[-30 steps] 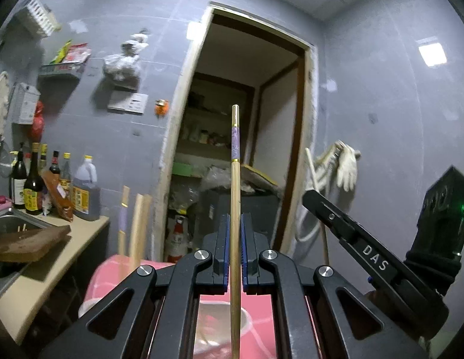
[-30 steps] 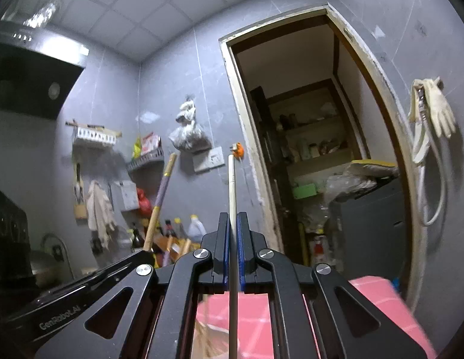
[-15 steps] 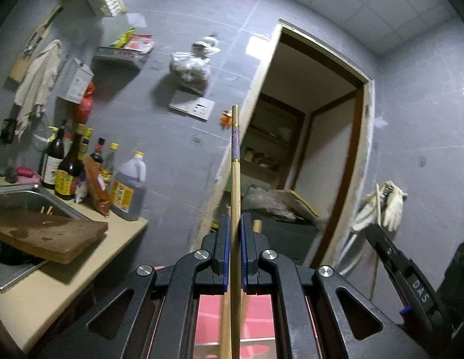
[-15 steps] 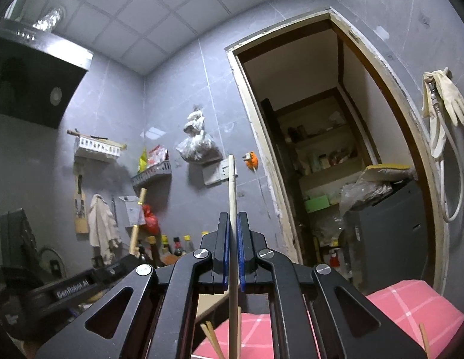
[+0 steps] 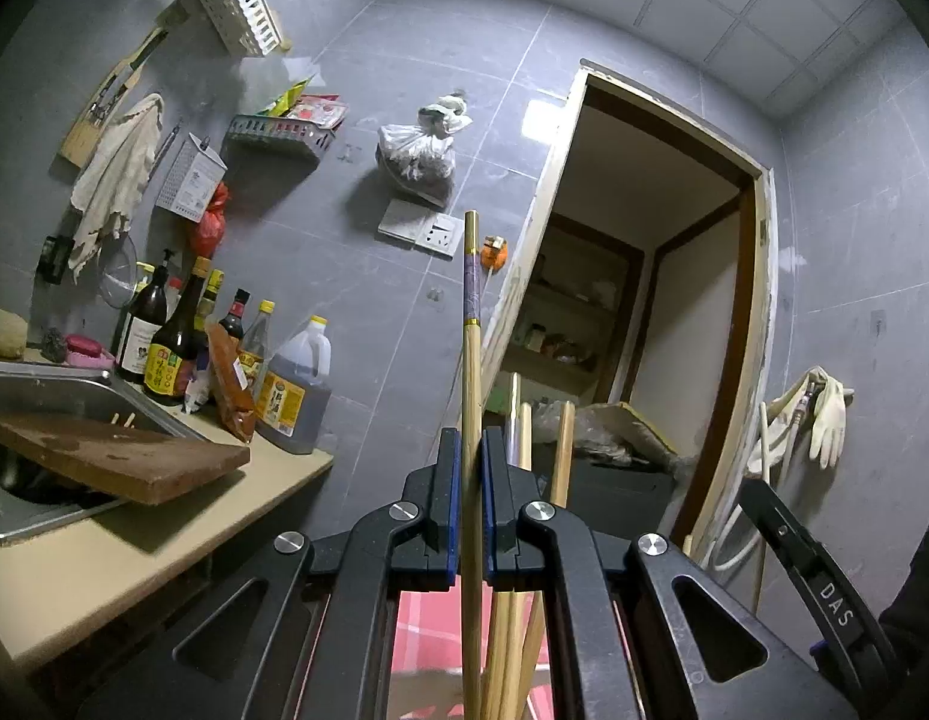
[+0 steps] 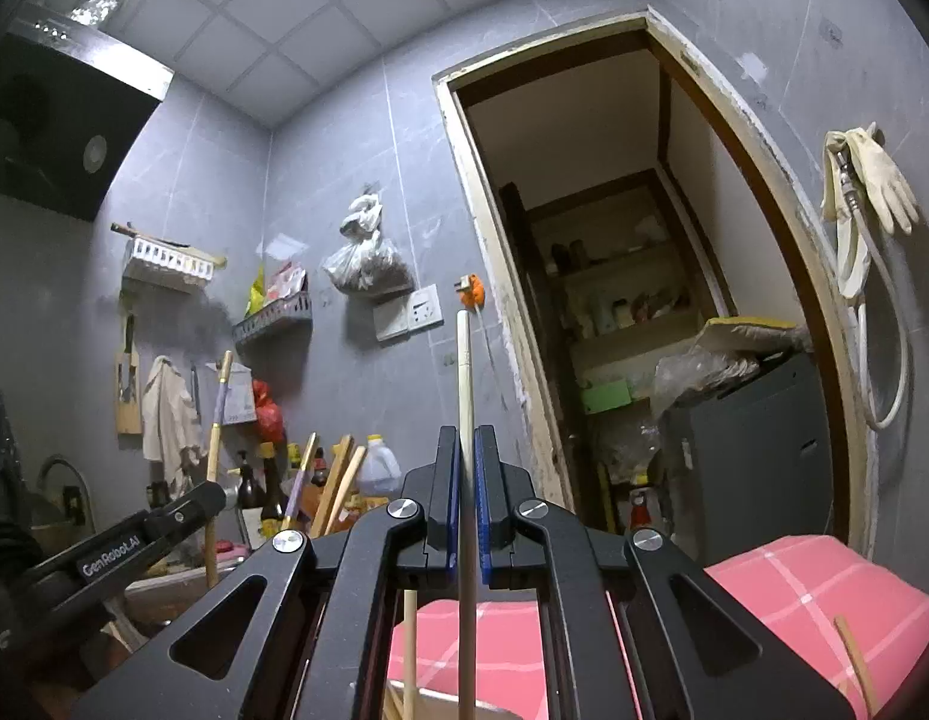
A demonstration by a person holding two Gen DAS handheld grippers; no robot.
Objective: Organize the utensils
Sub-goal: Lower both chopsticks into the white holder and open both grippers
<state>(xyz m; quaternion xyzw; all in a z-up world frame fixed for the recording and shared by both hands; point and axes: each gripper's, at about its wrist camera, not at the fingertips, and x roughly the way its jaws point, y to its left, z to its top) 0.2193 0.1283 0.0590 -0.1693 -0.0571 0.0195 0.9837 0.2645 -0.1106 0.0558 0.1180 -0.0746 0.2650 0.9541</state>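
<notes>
Left hand-held gripper clenched on a wooden chopstick with a purple band near its top, held upright between the blue pads. Just behind it, more chopsticks standing up in a bunch, lower ends hidden by the gripper body, holder not visible. Below, a pink checked cloth. To the left, a tabletop with a steel sink, a brown cutting board lying tilted across the sink edge, and a row of sauce bottles plus a large oil jug against the grey tiled wall. At far right of this view, part of the other gripper's black arm, marked DAS.

Right hand-held gripper also clenched, grasping a pale plain chopstick, upright, tip reaching up toward an orange hook on the wall. Lower left in this view, the left gripper's arm with its banded chopstick rising beside several loose sticks leaning in a cluster. Pink checked cloth at lower right, with one more stick lying tilted on it. Open doorway ahead, shelves inside; a rubber glove and a hose hanging on the wall to its right.
</notes>
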